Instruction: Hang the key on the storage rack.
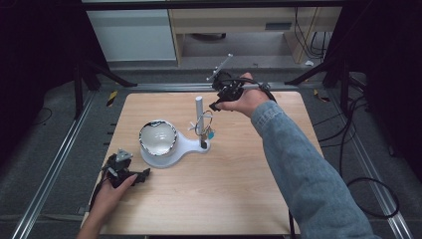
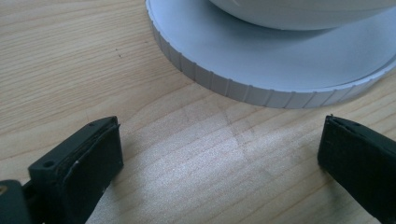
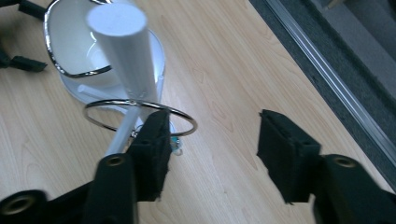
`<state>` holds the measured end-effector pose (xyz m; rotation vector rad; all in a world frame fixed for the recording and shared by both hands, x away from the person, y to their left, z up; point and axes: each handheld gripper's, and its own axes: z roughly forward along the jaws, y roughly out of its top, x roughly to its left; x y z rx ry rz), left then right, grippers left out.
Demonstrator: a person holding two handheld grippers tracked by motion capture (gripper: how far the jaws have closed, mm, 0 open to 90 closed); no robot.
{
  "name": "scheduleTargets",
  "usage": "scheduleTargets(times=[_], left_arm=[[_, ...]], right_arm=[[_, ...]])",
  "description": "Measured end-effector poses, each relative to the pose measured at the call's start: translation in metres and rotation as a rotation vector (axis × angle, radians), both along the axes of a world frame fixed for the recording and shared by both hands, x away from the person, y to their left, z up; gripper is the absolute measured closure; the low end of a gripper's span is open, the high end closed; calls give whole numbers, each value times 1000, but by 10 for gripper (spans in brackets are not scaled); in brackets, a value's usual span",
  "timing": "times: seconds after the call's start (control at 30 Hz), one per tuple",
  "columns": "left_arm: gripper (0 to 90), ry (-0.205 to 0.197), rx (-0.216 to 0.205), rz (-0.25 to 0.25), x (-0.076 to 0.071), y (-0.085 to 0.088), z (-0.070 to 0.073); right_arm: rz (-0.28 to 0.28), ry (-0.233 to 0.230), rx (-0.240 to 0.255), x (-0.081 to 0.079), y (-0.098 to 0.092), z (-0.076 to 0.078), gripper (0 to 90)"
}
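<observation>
White plastic stand, likely rigid and light; thin ring on its post best gripped; both tongs apart, empty.

White stand, upright post, hanging ring

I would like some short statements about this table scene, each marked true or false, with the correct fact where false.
1. The left tongs are open above bare wood. True.
2. The right tongs are shut on the metal ring. False: their jaws stand apart, holding nothing, with the ring beside one jaw.
3. The bowl sits on the white stand's round base. True.
4. The white post lies flat on the table. False: it stands upright.
5. The left tongs grip the base's ribbed edge. False: the edge lies ahead of them, untouched.
</observation>
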<state>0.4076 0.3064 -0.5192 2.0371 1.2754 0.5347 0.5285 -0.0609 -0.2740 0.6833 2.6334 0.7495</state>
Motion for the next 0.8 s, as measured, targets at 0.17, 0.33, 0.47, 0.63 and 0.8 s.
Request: scheduleTargets(times=[0.17, 0.33, 0.47, 0.63, 0.8], left_arm=[[0, 0, -1, 0, 0, 0, 0], [0, 1, 0, 0, 0, 0, 0], [0, 0, -1, 0, 0, 0, 0], [0, 0, -3, 1, 0, 0, 0], [0, -1, -3, 1, 0, 0, 0]], right_arm=[[-87, -11, 12, 7, -8, -1, 217], [-113, -35, -7, 11, -16, -4, 111], [-149, -50, 3, 12, -22, -3, 83], [-194, -72, 21, 11, -34, -3, 64], [-210, -78, 37, 11, -49, -5, 59]])
